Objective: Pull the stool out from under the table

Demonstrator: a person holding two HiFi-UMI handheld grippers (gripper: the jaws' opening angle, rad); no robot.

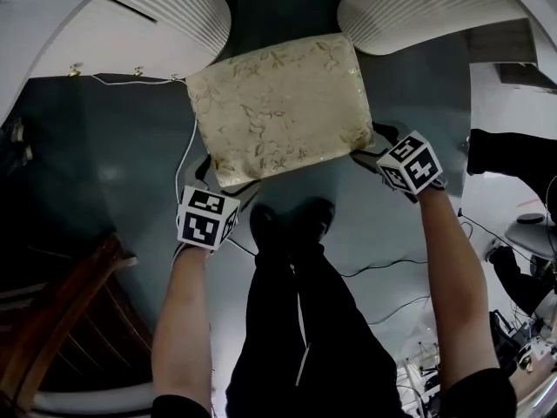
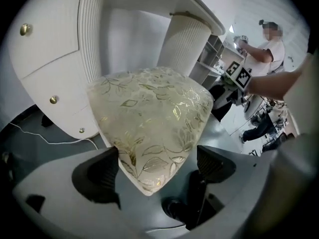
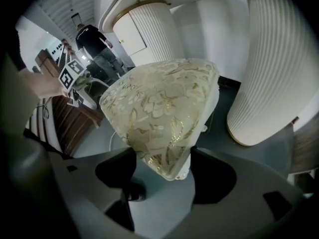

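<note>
1. The stool [image 1: 278, 107] sat on the floor between the two ribbed white pedestals of the table [image 1: 165, 16], with its near edge facing the person.
2. The left gripper [image 2: 158, 166] was wide open around the cushion's near-left corner. One pad touched it and the other was clearly off.
3. The right gripper [image 3: 162, 171] was also wide, with the near-right corner between its jaws. The pads about brushed both sides but no squeeze showed, so I'd say it had no real grip yet.
4. My take: push both further onto the corners, clamp, then pull straight back evenly so the stool wouldn't swing into a pedestal.
5. A white cable [image 1: 184, 159] ran along the floor by the stool's left side.
6. The person's own shoes [image 1: 291, 220] stood right in the pull path.
</note>
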